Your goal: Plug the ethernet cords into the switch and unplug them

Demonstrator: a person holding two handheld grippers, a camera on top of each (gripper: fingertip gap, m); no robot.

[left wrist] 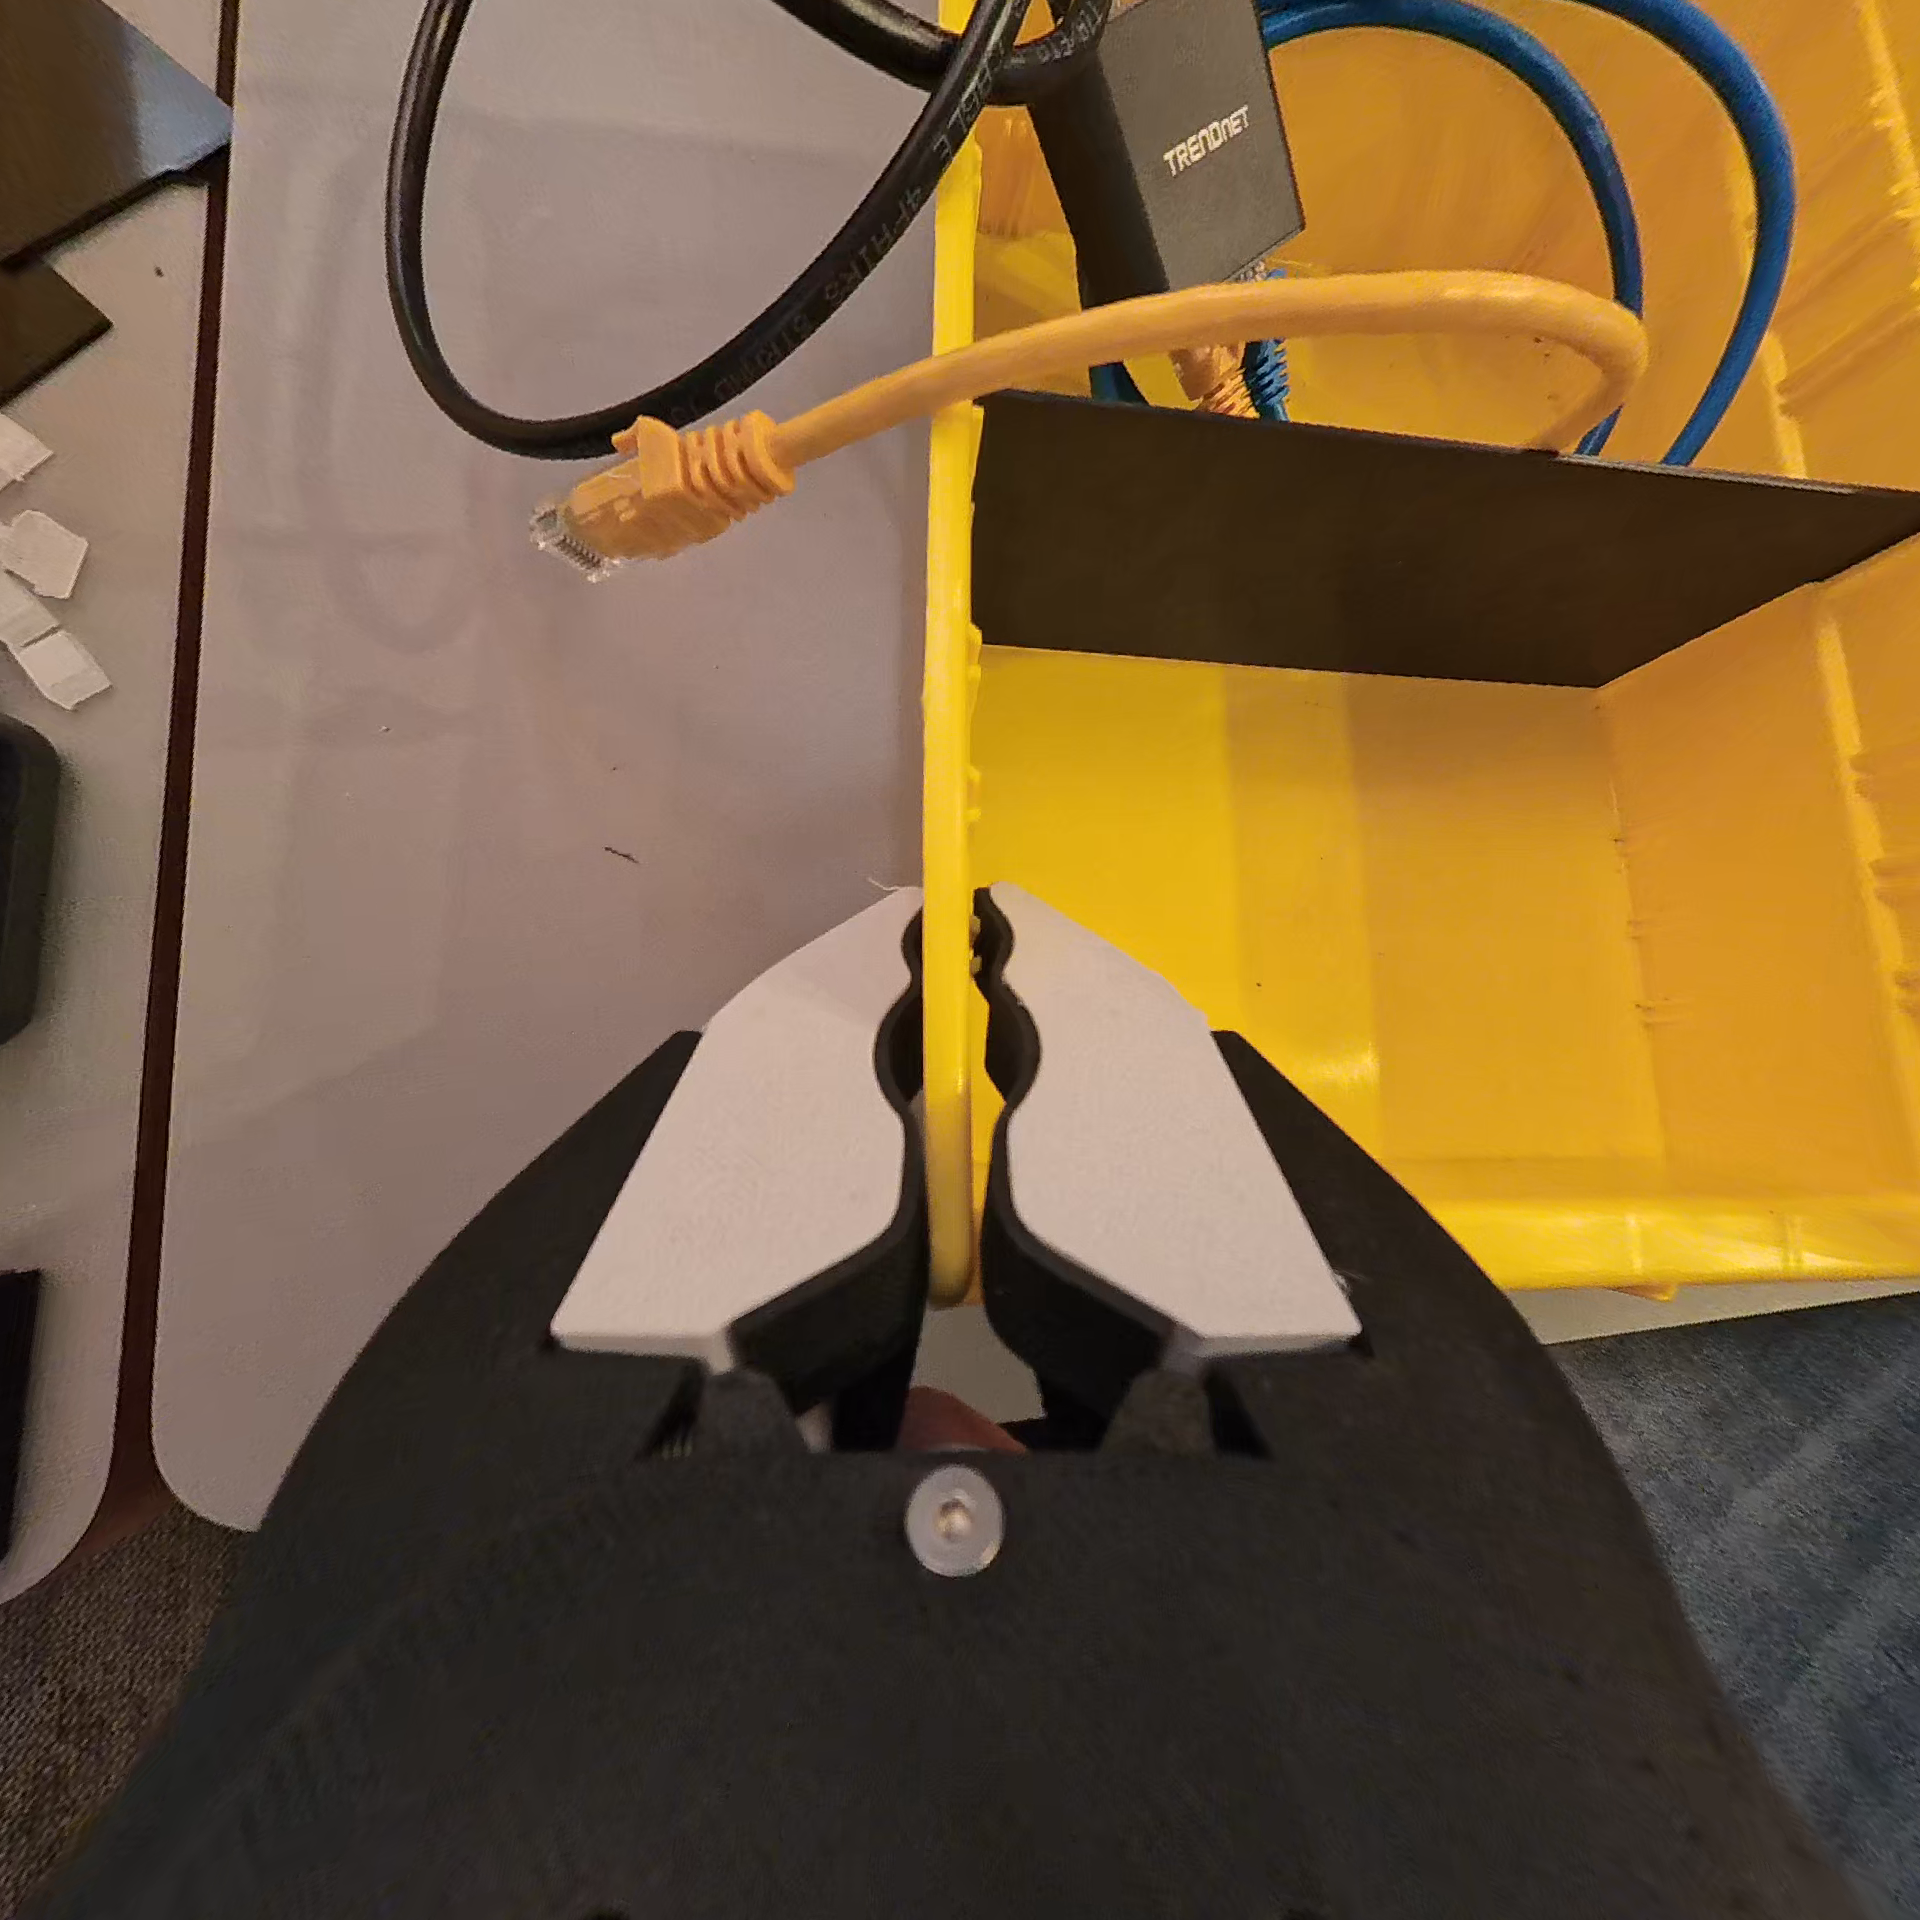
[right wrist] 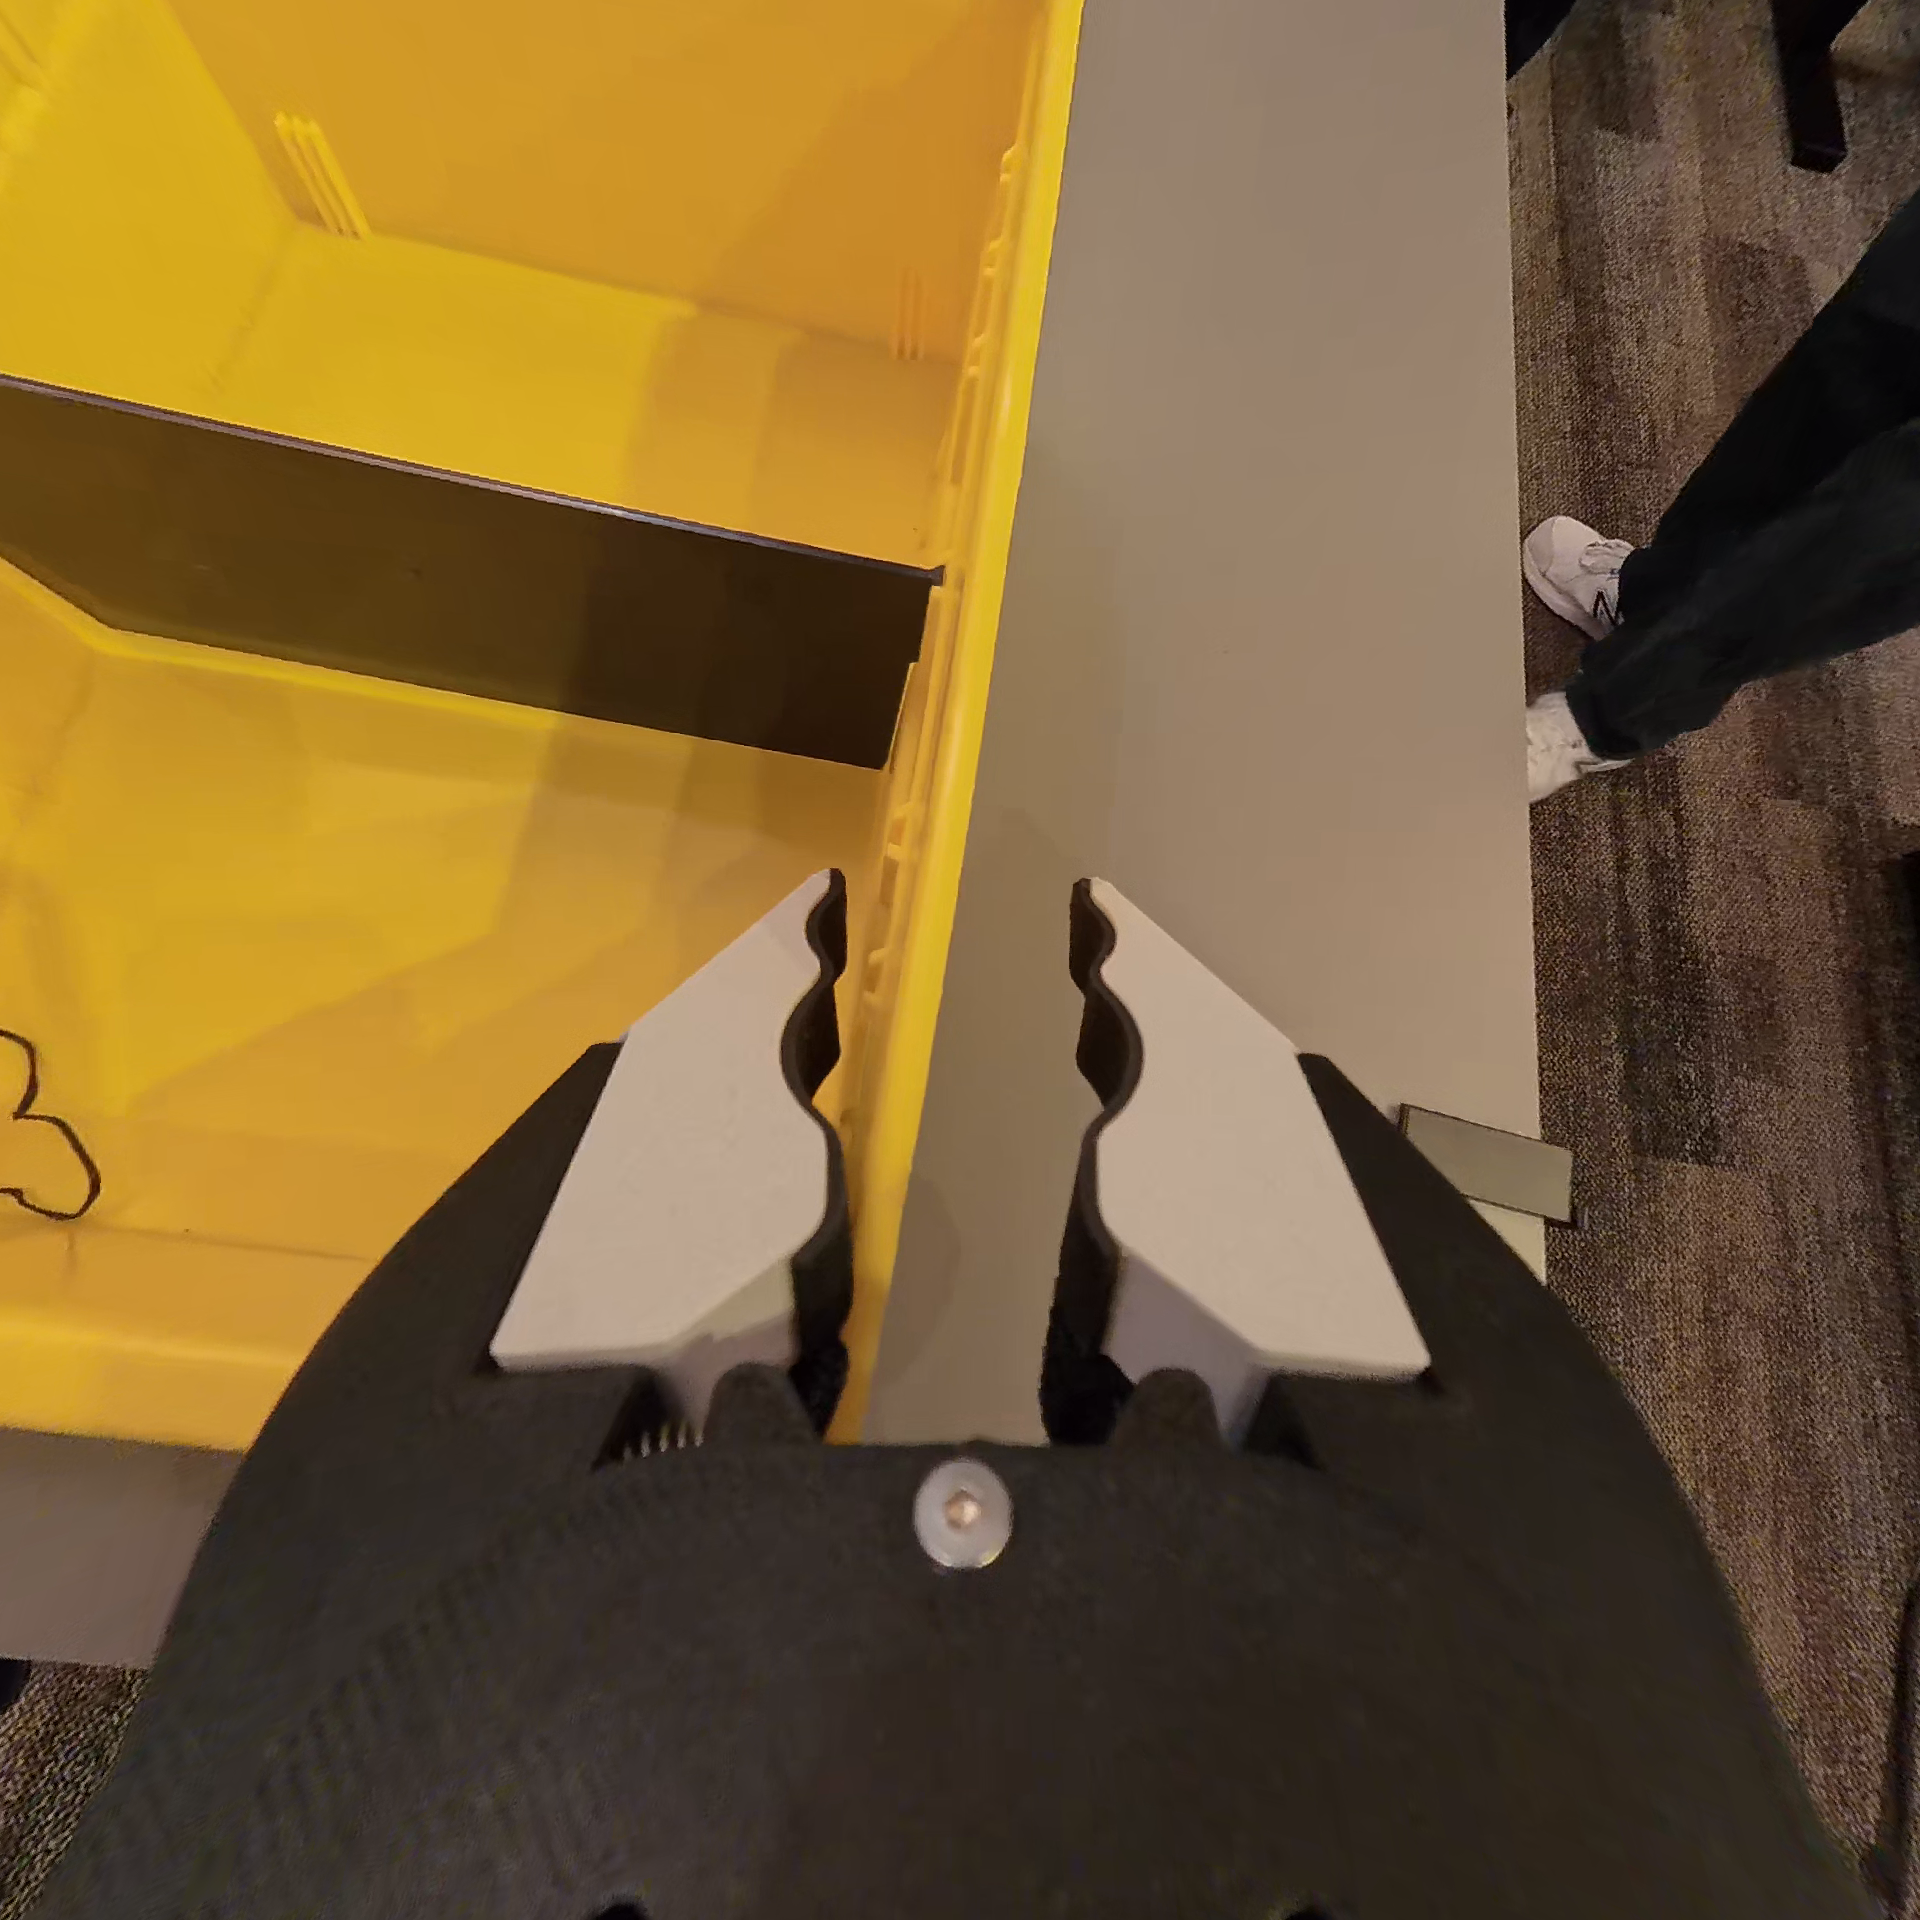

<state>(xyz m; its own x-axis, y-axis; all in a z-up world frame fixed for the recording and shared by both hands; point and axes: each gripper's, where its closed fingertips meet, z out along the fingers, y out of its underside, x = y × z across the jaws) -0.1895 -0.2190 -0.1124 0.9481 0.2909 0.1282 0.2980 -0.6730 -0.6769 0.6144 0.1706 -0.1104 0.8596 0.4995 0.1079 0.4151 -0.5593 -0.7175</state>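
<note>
Two views: the left hand-held gripper [left wrist: 948,914] clamps the yellow bin [left wrist: 1455,935] wall while a limp yellow ethernet cord [left wrist: 1143,332], best gripped at its stiff plug boot [left wrist: 717,468], dangles from the switch [left wrist: 1195,135], and the right hand-held gripper [right wrist: 961,894] hovers released astride the rim above the counter [right wrist: 1299,520].

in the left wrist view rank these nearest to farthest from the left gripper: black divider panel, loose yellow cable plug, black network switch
1. Black divider panel, ahead and right, standing across the yellow plastic bin whose wall the left gripper fingers clamp.
2. Loose yellow cable plug, ahead and left, over the grey table.
3. Black network switch, farthest, beyond the divider at the top.
</note>
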